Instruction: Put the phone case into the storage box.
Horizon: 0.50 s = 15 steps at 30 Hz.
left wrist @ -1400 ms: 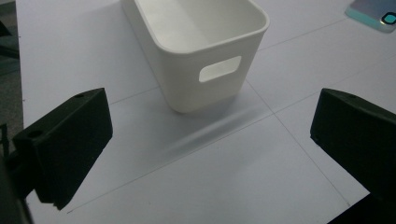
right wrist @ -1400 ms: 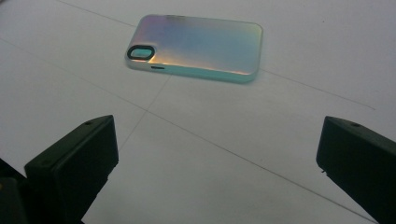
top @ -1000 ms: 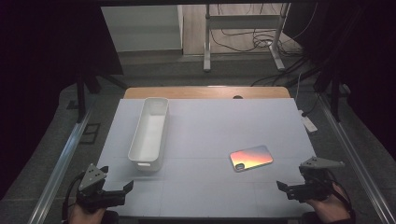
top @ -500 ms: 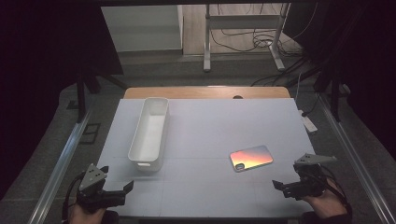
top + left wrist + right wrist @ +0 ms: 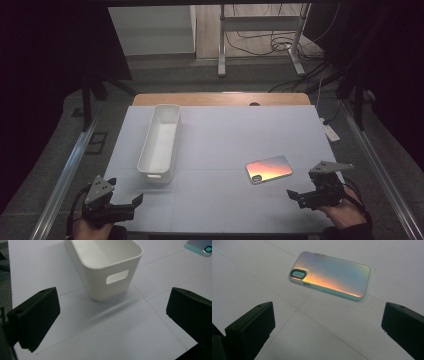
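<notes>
We hold the right gripper (image 5: 299,196) at the lower right of the high view, jaws spread wide with nothing between them. The phone case (image 5: 268,169) lies flat on the white table (image 5: 240,135) just up and left of it, right of centre; in the right gripper view the case (image 5: 330,274) sits in the upper middle, iridescent, camera cutout toward the left, well apart from both jaws. Our left gripper (image 5: 131,206) rests at lower left, also wide open and empty. The white bin (image 5: 160,141) stands left of centre, handle slot facing the left gripper.
</notes>
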Tool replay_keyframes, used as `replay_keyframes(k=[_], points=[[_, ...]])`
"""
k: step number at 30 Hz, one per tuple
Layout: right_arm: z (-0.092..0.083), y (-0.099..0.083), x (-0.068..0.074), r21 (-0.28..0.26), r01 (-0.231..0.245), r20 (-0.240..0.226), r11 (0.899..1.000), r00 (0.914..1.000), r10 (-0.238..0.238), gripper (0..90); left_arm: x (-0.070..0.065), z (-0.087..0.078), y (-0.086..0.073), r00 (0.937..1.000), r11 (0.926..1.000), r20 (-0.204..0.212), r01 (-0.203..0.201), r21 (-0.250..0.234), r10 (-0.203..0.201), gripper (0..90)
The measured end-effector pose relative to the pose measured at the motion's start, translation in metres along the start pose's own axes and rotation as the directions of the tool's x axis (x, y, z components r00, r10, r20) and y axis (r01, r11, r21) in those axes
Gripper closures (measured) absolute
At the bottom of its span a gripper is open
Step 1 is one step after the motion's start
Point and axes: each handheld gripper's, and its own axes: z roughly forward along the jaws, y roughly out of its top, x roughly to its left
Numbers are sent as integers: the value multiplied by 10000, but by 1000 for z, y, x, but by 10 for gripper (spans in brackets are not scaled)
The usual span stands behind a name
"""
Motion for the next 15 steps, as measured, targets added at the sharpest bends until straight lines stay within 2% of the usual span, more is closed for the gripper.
replay_keyframes(k=[7, 15], points=[[5, 4, -3, 163, -192, -58, 9997, 9998, 193, 0, 0, 0, 0, 10000, 10000, 10, -12, 13, 12, 0], [11, 10, -2, 243, 0, -186, 9997, 9998, 5, 0, 0, 0, 0, 10000, 10000, 10, -17, 14, 17, 0]])
